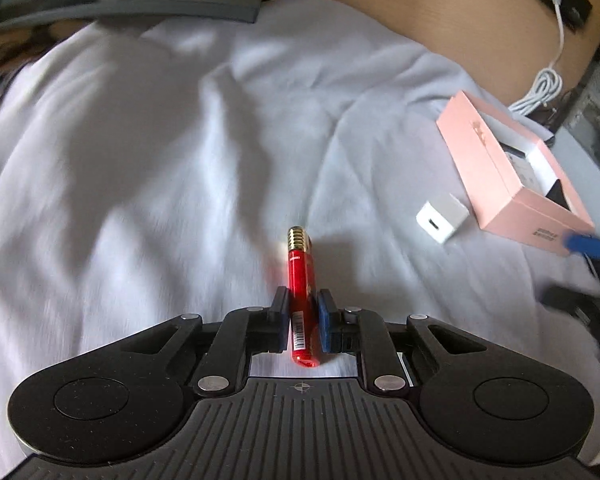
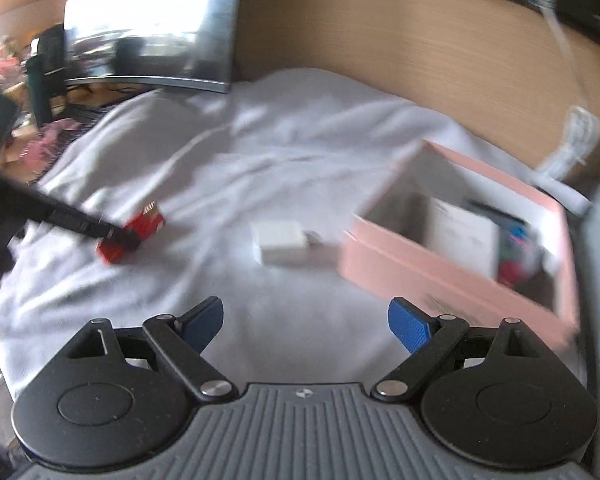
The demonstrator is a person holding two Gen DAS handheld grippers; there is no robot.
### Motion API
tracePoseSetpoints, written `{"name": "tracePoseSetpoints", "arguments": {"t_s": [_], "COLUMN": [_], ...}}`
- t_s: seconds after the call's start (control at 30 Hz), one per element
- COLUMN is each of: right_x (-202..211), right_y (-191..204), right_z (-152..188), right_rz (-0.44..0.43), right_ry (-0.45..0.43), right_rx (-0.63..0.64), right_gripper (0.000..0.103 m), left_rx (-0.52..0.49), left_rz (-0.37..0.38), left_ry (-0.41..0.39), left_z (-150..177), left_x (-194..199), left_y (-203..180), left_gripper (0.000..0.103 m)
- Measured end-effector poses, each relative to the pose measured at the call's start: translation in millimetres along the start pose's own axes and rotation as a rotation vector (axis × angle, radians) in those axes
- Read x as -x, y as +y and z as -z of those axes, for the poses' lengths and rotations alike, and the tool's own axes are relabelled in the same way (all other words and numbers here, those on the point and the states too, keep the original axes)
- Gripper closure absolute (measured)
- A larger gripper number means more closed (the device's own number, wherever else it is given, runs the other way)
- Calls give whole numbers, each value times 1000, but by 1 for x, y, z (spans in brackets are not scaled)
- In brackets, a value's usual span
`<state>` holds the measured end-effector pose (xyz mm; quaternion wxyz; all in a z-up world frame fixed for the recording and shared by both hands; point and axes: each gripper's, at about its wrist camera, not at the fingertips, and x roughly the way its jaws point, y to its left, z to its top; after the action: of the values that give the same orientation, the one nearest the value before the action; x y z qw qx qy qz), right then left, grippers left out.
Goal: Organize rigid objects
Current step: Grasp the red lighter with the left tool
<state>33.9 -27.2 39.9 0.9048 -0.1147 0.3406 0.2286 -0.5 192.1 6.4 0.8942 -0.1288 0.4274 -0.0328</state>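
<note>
My left gripper [image 1: 303, 303] is shut on a red lighter [image 1: 300, 280] with a gold ribbed top, held above a white cloth [image 1: 180, 160]. In the right wrist view the lighter [image 2: 130, 236] sits in the left gripper's black fingers [image 2: 80, 222] at the left. My right gripper [image 2: 306, 322] is open and empty above the cloth. A white charger block [image 2: 278, 242] lies ahead of it, also in the left wrist view [image 1: 442, 216]. An open pink box [image 2: 452, 240] with several items inside stands to the right, also in the left wrist view [image 1: 512, 176].
A wooden board [image 2: 420, 60] runs along the back. A white cable [image 1: 540, 88] hangs behind the box. A dark monitor [image 2: 148, 28] stands at the back left, with clutter [image 2: 40, 80] beside it.
</note>
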Motion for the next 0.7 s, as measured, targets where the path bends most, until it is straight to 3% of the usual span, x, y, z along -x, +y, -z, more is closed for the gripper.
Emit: {"name": "tracePoseSetpoints", "arguments": {"t_s": [0.17,0.27,0.37,0.47,0.6,0.7], "right_x": [-51,-87,-111,-110,-87,-61], "right_y": [19,29,36,44,42,41], "right_z": [-31,-43,-48,-48,-38,-15], "right_rz": [-39,-14,27,35,-57,-47], "right_ry": [-7,41,73,80,108,114], "right_rx": [33,65,92,130,116,137], "right_gripper": [14,28,33,59,59,59], "left_rx": [78,107,113,119,102,59], "left_rz": [-15,-25,-18,-7,22,49], "left_ry": [-9,-4,-4,-5,-1,6], "left_z": [20,25,30,33,29,26], "left_x": [15,17,20,21,16,9], "left_y": [-7,-11,-13,-11,-13,-24], "left_gripper": [85,85,85,85,85,83]}}
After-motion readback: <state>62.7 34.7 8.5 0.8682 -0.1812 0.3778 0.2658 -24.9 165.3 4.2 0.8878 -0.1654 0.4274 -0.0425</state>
